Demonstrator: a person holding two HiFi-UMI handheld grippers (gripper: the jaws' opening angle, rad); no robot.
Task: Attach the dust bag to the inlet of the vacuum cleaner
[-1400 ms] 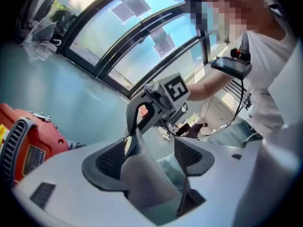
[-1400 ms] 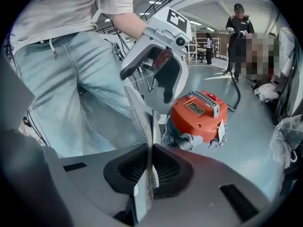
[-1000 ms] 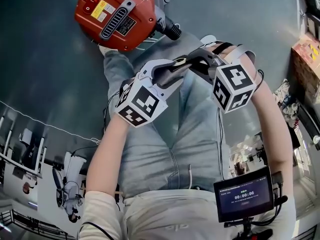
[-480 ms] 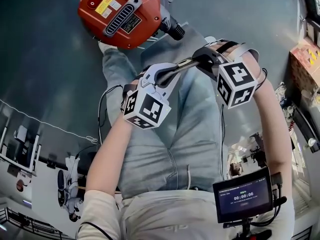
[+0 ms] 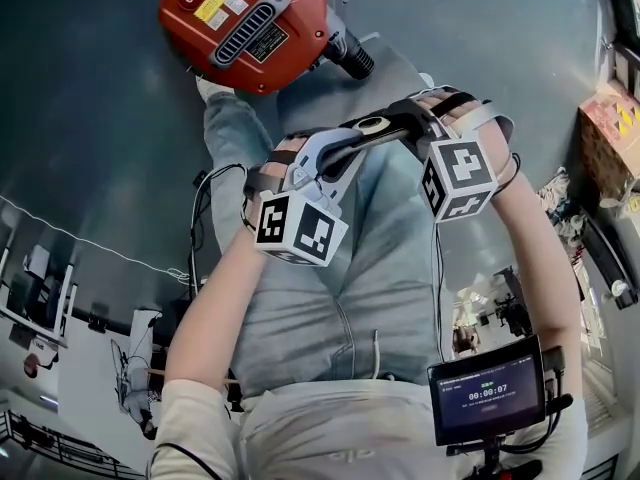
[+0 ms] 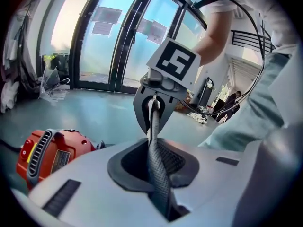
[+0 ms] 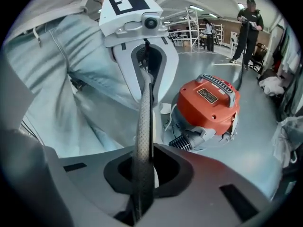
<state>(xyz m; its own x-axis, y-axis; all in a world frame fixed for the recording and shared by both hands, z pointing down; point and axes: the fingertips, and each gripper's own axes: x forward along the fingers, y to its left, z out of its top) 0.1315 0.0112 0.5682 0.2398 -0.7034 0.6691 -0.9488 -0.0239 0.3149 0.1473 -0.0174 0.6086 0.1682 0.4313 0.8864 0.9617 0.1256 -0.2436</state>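
Observation:
The red vacuum cleaner (image 5: 245, 28) lies on the floor ahead of the person's feet, its black inlet stub (image 5: 350, 60) pointing right. It also shows low at the left (image 6: 52, 152) and, in the right gripper view, at the right (image 7: 208, 105). Between the hands hangs the dust bag's thin dark textured edge (image 5: 355, 136), seen edge-on (image 6: 156, 160) (image 7: 143, 141). My left gripper (image 5: 335, 153) (image 6: 158, 183) is shut on one end. My right gripper (image 5: 378, 128) (image 7: 142, 183) is shut on the other, facing it. I cannot tell the bag's cloth from the trousers.
A small screen (image 5: 487, 398) sits on a rig at the person's waist. A cardboard box (image 5: 612, 118) and clutter stand at the right. A thin cable (image 5: 100, 248) crosses the grey floor. Glass doors (image 6: 118, 37) stand behind; two people (image 7: 248, 22) stand far back.
The left gripper's jaws have closed on the dark edge and its wrist has rolled, turning the marker cube. The right gripper has sunk a little.

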